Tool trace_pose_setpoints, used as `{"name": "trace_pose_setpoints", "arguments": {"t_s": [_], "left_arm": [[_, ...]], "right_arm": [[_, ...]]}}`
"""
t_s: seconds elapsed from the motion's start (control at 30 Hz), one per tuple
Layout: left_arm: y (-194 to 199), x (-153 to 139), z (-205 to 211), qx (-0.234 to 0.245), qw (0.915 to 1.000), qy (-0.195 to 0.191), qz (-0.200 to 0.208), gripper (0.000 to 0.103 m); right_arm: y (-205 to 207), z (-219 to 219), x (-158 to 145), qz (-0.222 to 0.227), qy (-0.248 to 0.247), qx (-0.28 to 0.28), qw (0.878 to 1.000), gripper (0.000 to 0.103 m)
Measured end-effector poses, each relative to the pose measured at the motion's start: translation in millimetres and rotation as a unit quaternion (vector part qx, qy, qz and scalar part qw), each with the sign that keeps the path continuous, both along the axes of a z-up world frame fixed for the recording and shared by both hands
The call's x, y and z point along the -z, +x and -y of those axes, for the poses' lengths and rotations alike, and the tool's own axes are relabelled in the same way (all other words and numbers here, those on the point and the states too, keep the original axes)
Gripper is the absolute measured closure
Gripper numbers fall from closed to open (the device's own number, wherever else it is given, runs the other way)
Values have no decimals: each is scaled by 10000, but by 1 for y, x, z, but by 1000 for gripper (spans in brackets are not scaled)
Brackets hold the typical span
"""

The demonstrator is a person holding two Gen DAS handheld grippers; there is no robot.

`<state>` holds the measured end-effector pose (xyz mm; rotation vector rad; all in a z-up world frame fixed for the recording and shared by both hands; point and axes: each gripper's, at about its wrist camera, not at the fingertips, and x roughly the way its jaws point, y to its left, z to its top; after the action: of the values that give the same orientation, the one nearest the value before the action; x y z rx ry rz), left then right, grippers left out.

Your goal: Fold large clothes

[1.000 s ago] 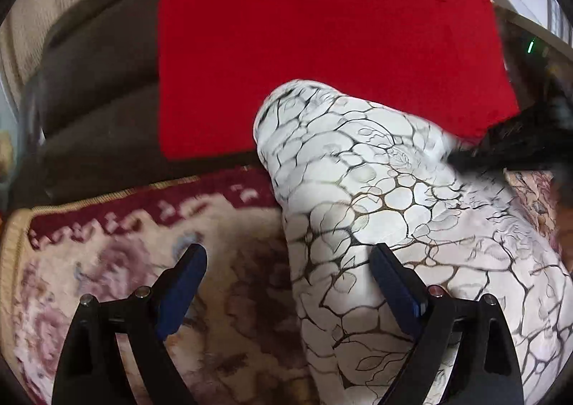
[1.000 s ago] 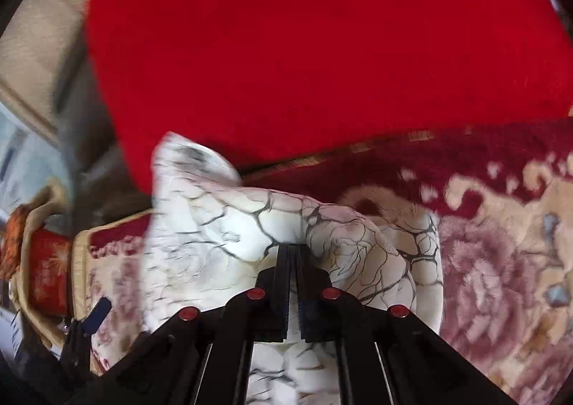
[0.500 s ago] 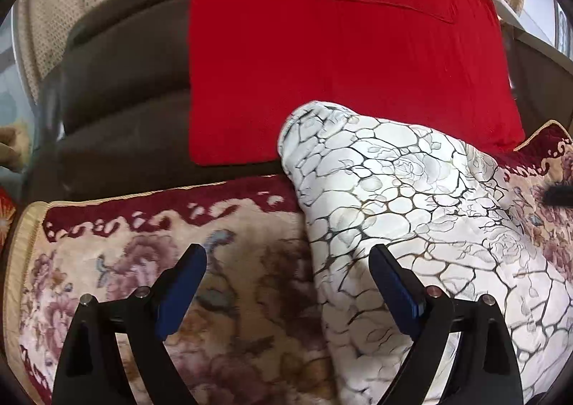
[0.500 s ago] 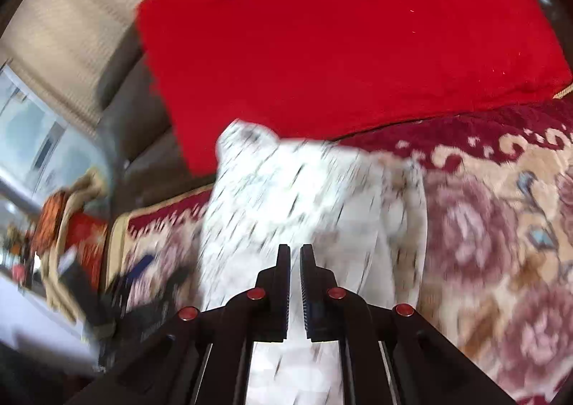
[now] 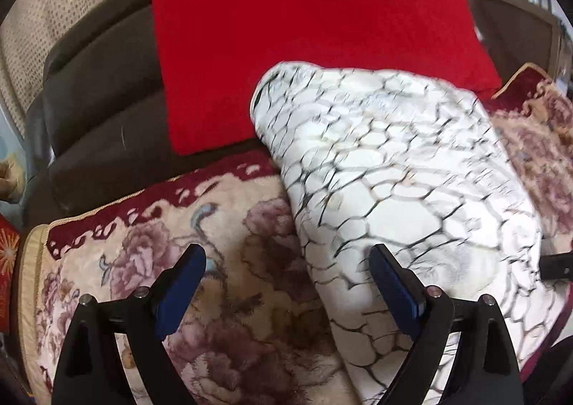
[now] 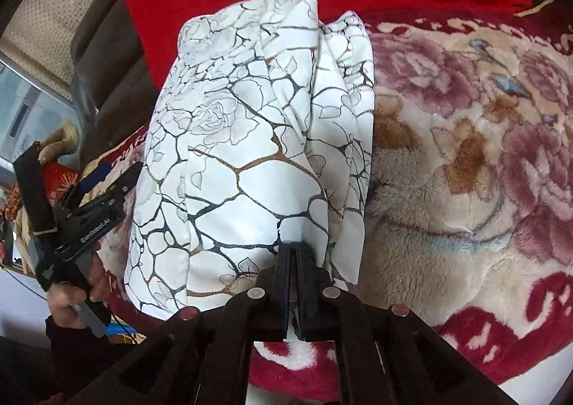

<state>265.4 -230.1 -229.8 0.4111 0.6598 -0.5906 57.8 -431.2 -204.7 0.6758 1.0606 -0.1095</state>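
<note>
One tight pinch by right gripper [image 6: 293, 254] on near edge of white patterned garment [image 6: 250, 139], over floral blanket [image 6: 465, 168]; left gripper [image 5: 286, 283] wide open, empty: could slip, unfold.

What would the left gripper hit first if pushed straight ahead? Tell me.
Probably the left edge of the white patterned garment, which lies just beyond the open left gripper and across its right finger. The floral blanket lies beneath; depth is unclear.

Left hand-held gripper [image 5: 286, 283] spread wide, right hand-held gripper [image 6: 294, 254] clamped.
</note>
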Motion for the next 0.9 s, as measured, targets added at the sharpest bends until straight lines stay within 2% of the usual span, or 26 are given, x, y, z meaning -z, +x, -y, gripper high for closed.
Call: {"name": "trace_pose_setpoints", "arguments": {"t_s": [0.1, 0.2, 0.27, 0.37, 0.57, 0.8, 0.87, 0.9], "left_arm": [[-1, -7, -4, 0, 9998, -174, 30, 11], [-3, -14, -7, -35, 9995, -260, 173, 11], [-3, -17, -10, -43, 9992, -358, 195, 11], [-4, -24, -16, -82, 9982, -546, 214, 11], [-4, -27, -24, -146, 9974, -662, 260, 11], [-1, -23, -31, -251, 9978, -567, 226, 11], [1, -20, -34, -328, 9979, -523, 194, 11], [2, -19, -35, -355, 9979, -512, 156, 10]], "right_arm": [[-4, -1, -16, 12, -20, -36, 10000, 97], [-9, 3, -41, 390, -27, 98, 9992, 96], [-12, 1, -60, 667, -276, 134, 9973, 94], [-3, -3, -74, 853, -335, 55, 9958, 94], [10, 0, -74, 924, -309, 228, 9950, 94], [17, -8, -81, 1395, -121, 469, 9890, 94], [19, -11, -84, 1490, -163, 506, 9874, 77], [21, -12, -85, 1553, -166, 566, 9861, 41]]}}
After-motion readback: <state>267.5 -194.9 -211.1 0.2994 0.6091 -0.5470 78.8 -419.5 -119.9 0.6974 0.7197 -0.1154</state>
